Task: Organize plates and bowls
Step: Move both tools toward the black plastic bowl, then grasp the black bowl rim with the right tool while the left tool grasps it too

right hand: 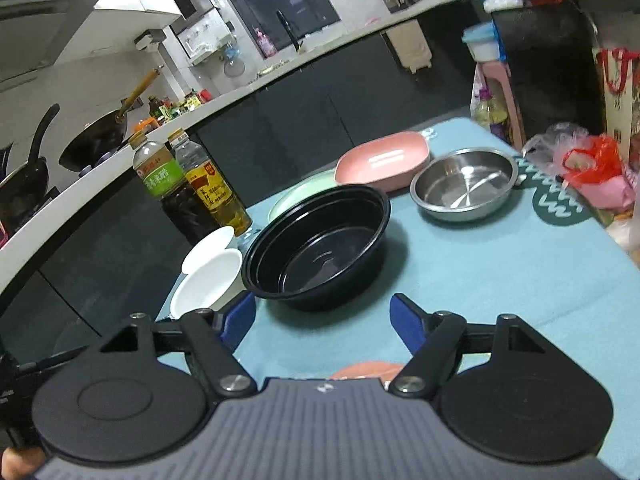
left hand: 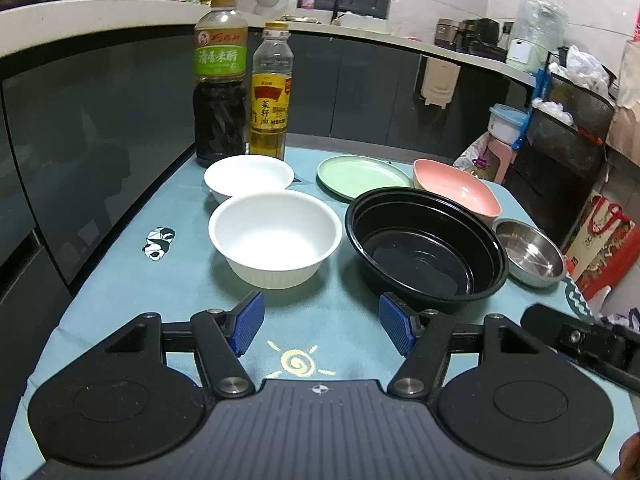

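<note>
On the teal tablecloth (left hand: 120, 280) stand a large white bowl (left hand: 275, 236), a smaller white bowl (left hand: 249, 174) behind it, a green plate (left hand: 362, 176), a pink bowl (left hand: 456, 190), a black bowl (left hand: 426, 246) and a steel bowl (left hand: 530, 252). My left gripper (left hand: 322, 326) is open and empty, just short of the white and black bowls. My right gripper (right hand: 324, 320) is open and empty, just in front of the black bowl (right hand: 320, 248). The steel bowl (right hand: 464, 184), pink bowl (right hand: 382, 160), green plate (right hand: 300, 194) and white bowls (right hand: 208, 276) lie beyond.
Two bottles, dark vinegar (left hand: 220, 92) and yellow oil (left hand: 270, 96), stand at the table's far left corner. Dark cabinets and a white counter (left hand: 80, 24) run behind. A plastic bag (right hand: 588, 168) lies at the table's right side. A pink disc (right hand: 368, 370) shows under my right gripper.
</note>
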### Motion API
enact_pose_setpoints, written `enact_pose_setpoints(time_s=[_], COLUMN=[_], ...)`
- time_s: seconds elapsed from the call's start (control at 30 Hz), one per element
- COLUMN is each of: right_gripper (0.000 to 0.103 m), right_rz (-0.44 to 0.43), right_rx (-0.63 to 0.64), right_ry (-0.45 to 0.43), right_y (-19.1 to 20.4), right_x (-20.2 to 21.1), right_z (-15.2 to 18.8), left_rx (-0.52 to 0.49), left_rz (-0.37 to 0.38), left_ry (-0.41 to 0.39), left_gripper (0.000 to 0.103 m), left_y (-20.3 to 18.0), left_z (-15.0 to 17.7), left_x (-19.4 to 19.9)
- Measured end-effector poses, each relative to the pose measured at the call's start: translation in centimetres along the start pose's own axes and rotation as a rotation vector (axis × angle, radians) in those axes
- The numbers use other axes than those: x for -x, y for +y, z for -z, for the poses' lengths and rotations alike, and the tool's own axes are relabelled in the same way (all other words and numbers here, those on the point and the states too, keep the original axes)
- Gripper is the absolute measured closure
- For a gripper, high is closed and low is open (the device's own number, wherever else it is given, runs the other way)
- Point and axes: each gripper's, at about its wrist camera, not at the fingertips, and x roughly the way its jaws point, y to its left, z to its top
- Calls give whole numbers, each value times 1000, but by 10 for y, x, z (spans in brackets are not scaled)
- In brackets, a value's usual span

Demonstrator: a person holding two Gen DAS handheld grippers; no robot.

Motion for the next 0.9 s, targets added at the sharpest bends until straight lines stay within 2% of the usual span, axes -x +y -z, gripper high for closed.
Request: enact_pose_setpoints(time_s=[0.2, 0.33, 0.4, 0.43, 0.57, 0.7, 0.9], right_gripper=[62, 62, 66, 73, 81, 81, 81], right_rz=[9, -13, -27, -32, -20, -1, -1], right_rx=[-64, -87, -103, -113, -125, -122, -150], right_ry=[4, 46, 76, 92, 122, 128, 157], right_y=[-17, -23, -25, -27, -31, -33, -41], right_x=[-2, -11, -18, -23, -35, -44, -56], right_z=[-8, -15, -20, -23, -34, -39, -40], left_rx=[18, 36, 39, 36, 7, -33, -116], left_rz=[-1, 7, 14, 20, 23, 3, 55], left_ry=[-17, -5, 10, 16, 22, -2, 53], left_gripper=[42, 43, 44, 45, 50, 51, 51], left_y=[2, 2, 0, -1, -5, -10, -28], left_z=[-11, -21, -27, -30, -47, -68, -96], left_x=[-3, -13, -20, -24, -37, -51, -92])
